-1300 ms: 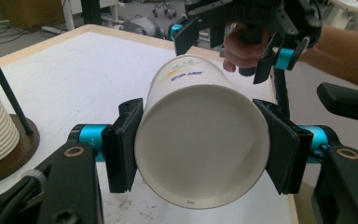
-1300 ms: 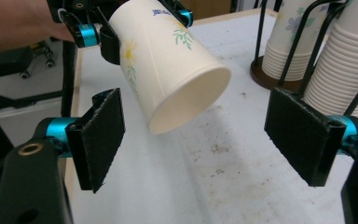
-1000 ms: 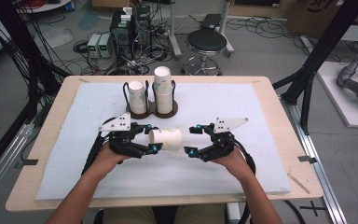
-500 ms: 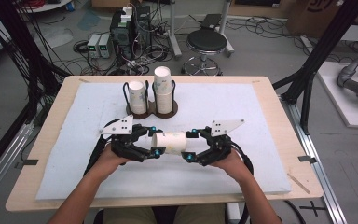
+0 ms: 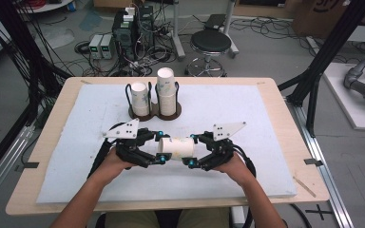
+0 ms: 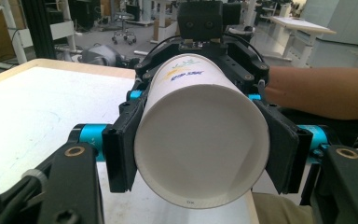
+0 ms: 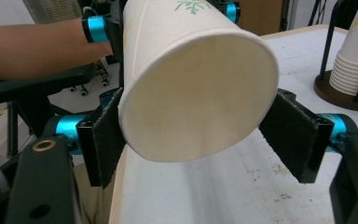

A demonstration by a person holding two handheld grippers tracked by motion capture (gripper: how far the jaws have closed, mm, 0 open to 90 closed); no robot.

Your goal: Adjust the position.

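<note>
A white paper cup (image 5: 178, 147) lies level between my two grippers, just above the white mat (image 5: 247, 118). My left gripper (image 5: 161, 148) is shut on its closed bottom end; in the left gripper view both pads (image 6: 121, 149) press the cup (image 6: 200, 140) just behind its base. My right gripper (image 5: 191, 150) faces it from the right. Its jaws have just been closing around the cup's open mouth (image 7: 196, 98), and its pads (image 7: 105, 135) now lie against both sides of the rim.
A dark wire rack (image 5: 154, 113) at the mat's far middle holds two stacks of paper cups (image 5: 166, 90); one stack (image 7: 354, 60) appears at the right edge of the right gripper view. A stool (image 5: 211, 42) and cables stand beyond the table.
My right gripper has moved left up to the cup's open end and its jaws have narrowed onto the rim. The left gripper has kept its grip and place.
</note>
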